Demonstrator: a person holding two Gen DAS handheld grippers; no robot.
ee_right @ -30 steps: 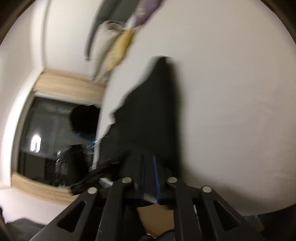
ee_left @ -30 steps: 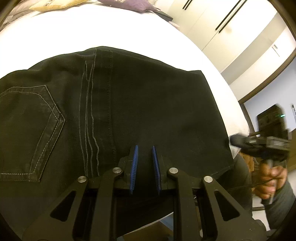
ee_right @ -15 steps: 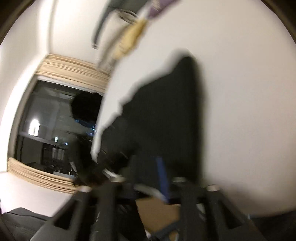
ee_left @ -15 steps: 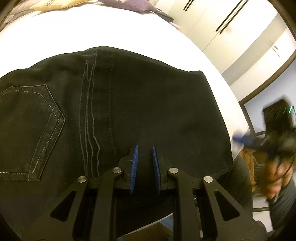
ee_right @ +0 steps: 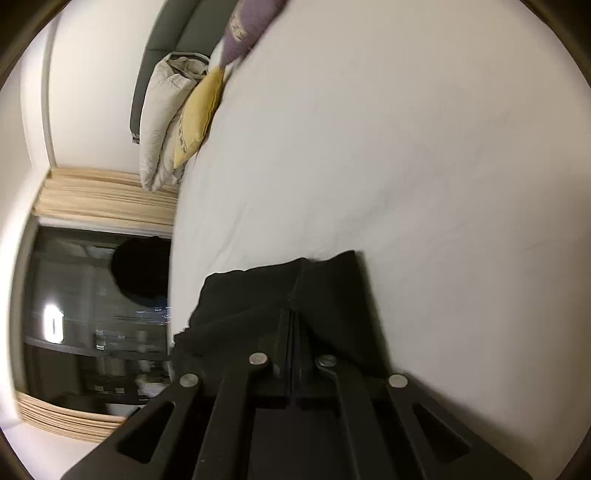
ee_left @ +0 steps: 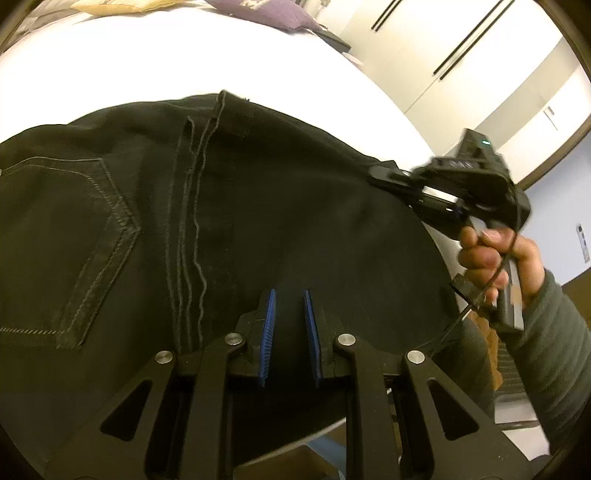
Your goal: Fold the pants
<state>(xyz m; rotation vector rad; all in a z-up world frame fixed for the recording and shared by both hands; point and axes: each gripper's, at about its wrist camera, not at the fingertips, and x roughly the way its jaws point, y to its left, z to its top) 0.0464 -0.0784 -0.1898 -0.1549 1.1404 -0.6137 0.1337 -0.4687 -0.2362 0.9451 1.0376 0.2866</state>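
Two tools work one pair of black pants (ee_left: 258, 221) spread on a white bed (ee_left: 184, 62): the left tool (ee_left: 289, 332), blue pads parted with nothing between them, sits low over the seat. The right tool (ee_right: 293, 325) is pinched tight on the pants' far right corner, lifting it. One stitched back pocket (ee_left: 66, 251) shows; beyond lie a yellow pillow (ee_right: 199, 114) and a purple one (ee_right: 247, 26).
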